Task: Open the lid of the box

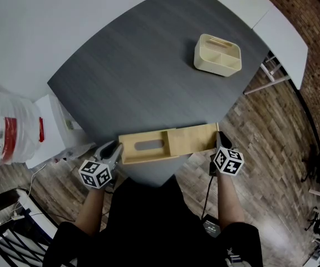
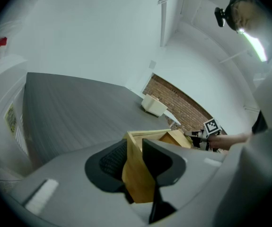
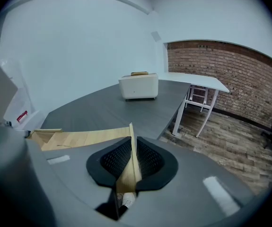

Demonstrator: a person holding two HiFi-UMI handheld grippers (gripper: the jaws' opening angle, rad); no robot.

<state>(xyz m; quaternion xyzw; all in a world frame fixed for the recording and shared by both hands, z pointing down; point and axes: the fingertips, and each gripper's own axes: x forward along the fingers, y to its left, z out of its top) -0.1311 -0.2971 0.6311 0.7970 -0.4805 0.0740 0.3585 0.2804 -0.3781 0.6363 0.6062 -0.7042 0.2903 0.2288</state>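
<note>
A flat pale wooden box [image 1: 148, 146] lies along the near corner of the dark grey table [image 1: 148, 65]. Its thin lid [image 1: 196, 138] sticks out of the box's right end. My left gripper [image 1: 111, 152] is shut on the box's thick left end, and in the left gripper view that end [image 2: 138, 174] fills the gap between the dark pads of the left gripper [image 2: 136, 167]. My right gripper [image 1: 220, 143] is shut on the lid's right edge. In the right gripper view the lid [image 3: 88, 138] runs edge-on through the right gripper [image 3: 132, 162] back to the box [image 3: 41, 135].
A cream divided container [image 1: 218, 54] stands at the table's far right. A white bag with red print [image 1: 9, 132] sits off the table's left edge. A white desk [image 1: 282, 32] and wooden floor lie to the right. The person's body is close behind the box.
</note>
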